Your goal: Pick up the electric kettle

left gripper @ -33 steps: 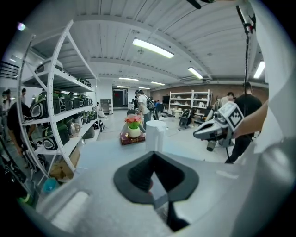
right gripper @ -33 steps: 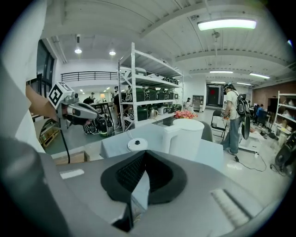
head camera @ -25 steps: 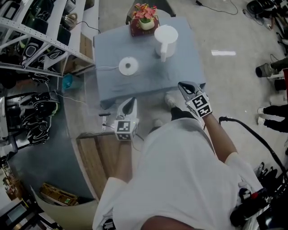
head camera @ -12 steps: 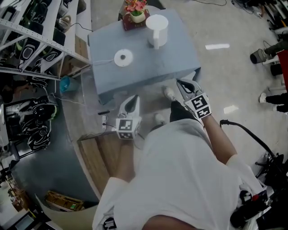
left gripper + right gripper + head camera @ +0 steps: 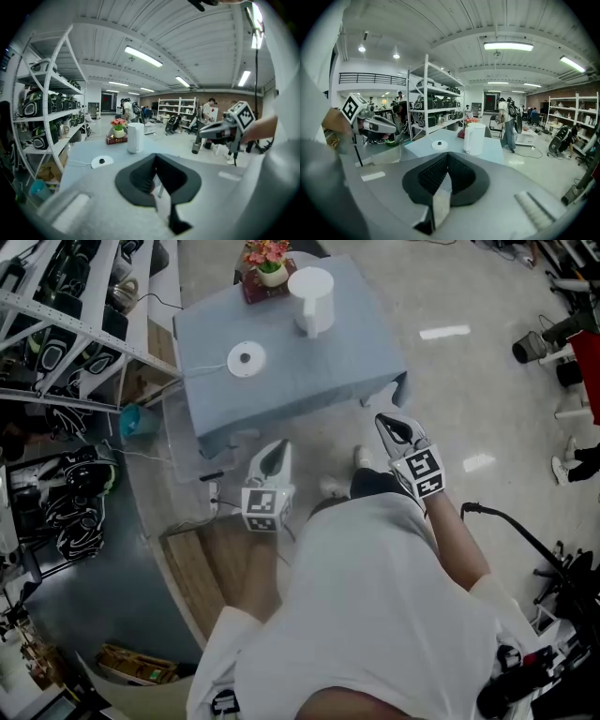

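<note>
In the head view, the kettle (image 5: 310,298) is seen upright on the table (image 5: 309,381) beside its base (image 5: 246,359), well apart from both grippers. In the left gripper view, the left gripper (image 5: 155,160) is pressed together, empty. In the right gripper view, the right gripper (image 5: 448,160) is likewise. No lift is shown; a coming pick or a finished set-down would both be fitted.

The bench (image 5: 319,371) top is mostly bare in the upper middle of the frame. The kettle (image 5: 310,298) is open on its near and right sides. A flower pot (image 5: 266,266) crowds its upper left, and the round base (image 5: 246,359) sits apart at its lower left. A shelf rack (image 5: 94,329) hems in the bench's left edge. To the right lies open floor (image 5: 450,399).
</note>
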`<state>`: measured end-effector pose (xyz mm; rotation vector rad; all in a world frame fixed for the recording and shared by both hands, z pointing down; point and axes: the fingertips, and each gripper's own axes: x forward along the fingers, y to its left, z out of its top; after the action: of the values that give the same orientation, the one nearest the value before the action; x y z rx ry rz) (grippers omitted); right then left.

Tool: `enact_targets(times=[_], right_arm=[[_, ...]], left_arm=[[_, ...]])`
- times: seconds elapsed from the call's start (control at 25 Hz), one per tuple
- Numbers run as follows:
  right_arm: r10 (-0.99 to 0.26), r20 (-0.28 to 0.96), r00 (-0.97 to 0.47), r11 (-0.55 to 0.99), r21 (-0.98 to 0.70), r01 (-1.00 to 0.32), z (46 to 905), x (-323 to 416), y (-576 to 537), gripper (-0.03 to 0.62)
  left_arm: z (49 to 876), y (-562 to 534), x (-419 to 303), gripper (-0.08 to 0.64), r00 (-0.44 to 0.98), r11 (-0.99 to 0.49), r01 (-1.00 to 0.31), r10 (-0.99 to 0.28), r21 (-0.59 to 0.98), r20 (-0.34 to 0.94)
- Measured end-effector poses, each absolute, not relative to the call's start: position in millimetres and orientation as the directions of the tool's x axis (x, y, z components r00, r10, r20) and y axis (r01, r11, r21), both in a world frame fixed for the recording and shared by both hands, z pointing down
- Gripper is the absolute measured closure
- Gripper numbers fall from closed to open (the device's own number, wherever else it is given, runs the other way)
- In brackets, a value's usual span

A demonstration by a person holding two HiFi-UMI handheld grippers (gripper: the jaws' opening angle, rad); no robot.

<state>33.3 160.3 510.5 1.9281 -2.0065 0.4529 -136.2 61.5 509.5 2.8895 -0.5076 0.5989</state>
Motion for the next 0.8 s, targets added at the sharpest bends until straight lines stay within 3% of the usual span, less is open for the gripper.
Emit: enact_targets(times=[0.8], right_arm=[[-0.908,0.377,-0.184,0.190,-0.022,-0.982,474.3,57.1,176.0,0.592]], left_arm=[[463.1,92.3,-81.6,0.557,0.870,-0.915,-0.396,-0.349,0.072,0.347]])
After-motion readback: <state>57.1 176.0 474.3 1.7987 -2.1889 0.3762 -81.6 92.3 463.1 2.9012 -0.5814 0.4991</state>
